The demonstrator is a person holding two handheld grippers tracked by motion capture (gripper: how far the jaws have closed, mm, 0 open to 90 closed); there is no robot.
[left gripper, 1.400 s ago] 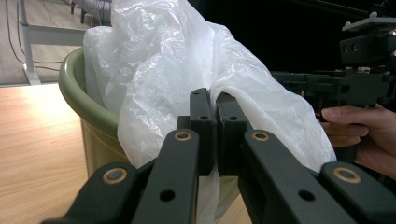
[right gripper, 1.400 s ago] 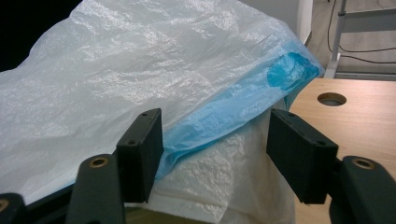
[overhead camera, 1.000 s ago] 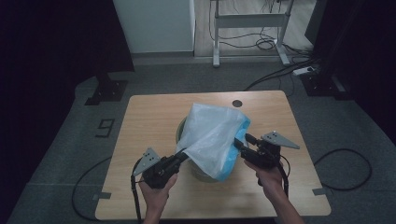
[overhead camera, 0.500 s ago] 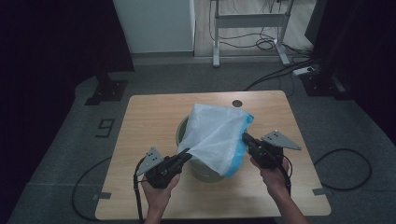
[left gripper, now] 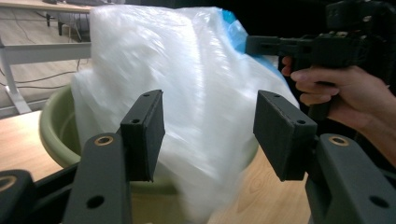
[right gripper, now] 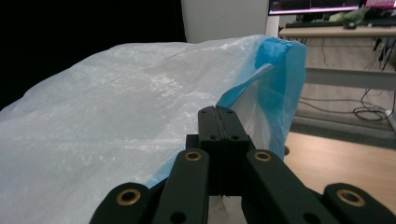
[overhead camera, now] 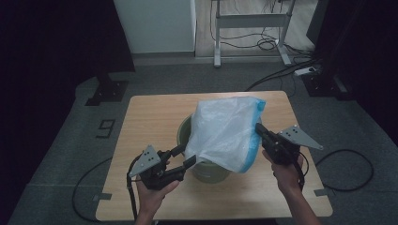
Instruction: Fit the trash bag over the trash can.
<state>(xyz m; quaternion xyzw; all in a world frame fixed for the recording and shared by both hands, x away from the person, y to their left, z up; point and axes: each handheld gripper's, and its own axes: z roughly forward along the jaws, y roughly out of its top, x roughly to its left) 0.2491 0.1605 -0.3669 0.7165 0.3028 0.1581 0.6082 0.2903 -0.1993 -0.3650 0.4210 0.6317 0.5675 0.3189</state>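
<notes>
Near the table's [overhead camera: 141, 117] front edge, the right claw [overhead camera: 259, 129] is clamped on the blue-edged rim of the plastic bag [overhead camera: 225, 133] draped over the green bin [overhead camera: 184, 133], holding it up while the left claw [overhead camera: 184, 156], its jaws just opened and apart, regrips.

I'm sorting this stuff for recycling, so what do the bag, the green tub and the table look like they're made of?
Translucent white-and-blue bag: thin plastic film, judging by its crinkles and sheen. Round olive-green tub: probably moulded plastic, smooth and matte. Light-brown table: wood or wood-look laminate, with faint grain showing.
</notes>
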